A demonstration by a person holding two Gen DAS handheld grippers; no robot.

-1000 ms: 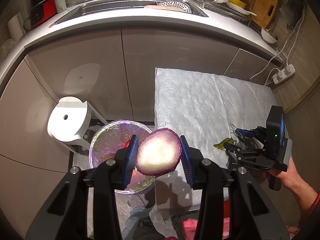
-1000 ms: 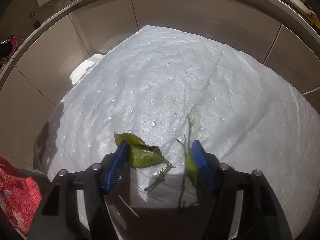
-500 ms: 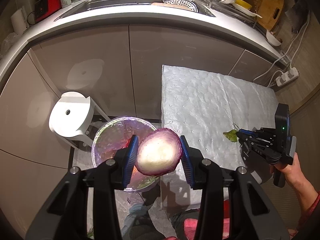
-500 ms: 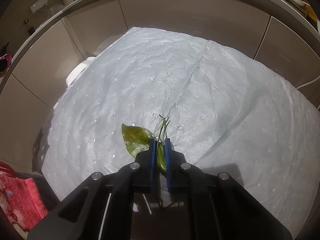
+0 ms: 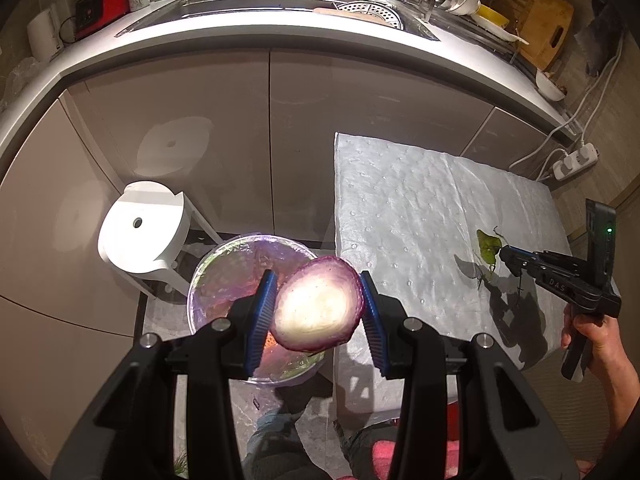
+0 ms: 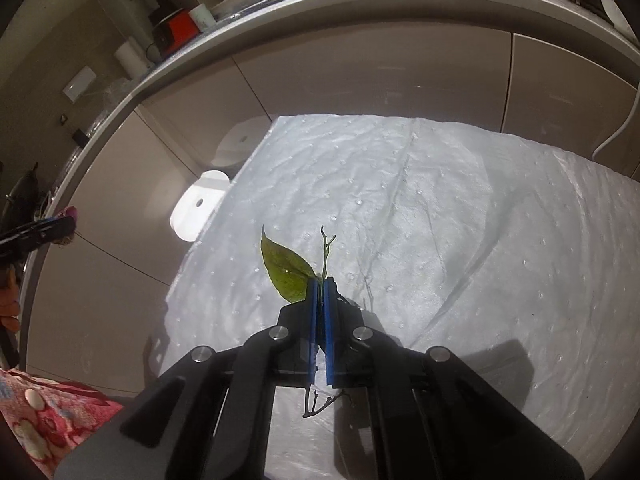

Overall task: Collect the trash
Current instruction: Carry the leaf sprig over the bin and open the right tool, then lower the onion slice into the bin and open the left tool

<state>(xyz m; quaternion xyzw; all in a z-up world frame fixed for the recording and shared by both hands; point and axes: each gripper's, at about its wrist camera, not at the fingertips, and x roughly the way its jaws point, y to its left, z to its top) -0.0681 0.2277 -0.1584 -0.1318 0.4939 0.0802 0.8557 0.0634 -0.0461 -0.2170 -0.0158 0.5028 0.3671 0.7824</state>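
My left gripper (image 5: 318,308) is shut on a purple onion slice (image 5: 318,310) with a pale centre, held above a round bin lined with a clear bag (image 5: 224,276) on the floor. My right gripper (image 6: 320,284) is shut on a green leaf (image 6: 286,270) and a thin twig (image 6: 325,246), lifted above the white padded table cover (image 6: 420,220). In the left wrist view the right gripper (image 5: 505,255) holds the leaf (image 5: 487,245) over the cover's right part (image 5: 400,208).
A white round stool (image 5: 140,228) stands left of the bin, against beige cabinet doors (image 5: 192,104). A counter with a sink (image 5: 280,4) runs along the back. A power strip (image 5: 576,160) lies at the far right. Red patterned cloth (image 6: 48,408) is at the lower left.
My right gripper closed on the leaf and twig and lifted them off the cover. My left gripper kept its hold on the onion slice, staying over the bin.
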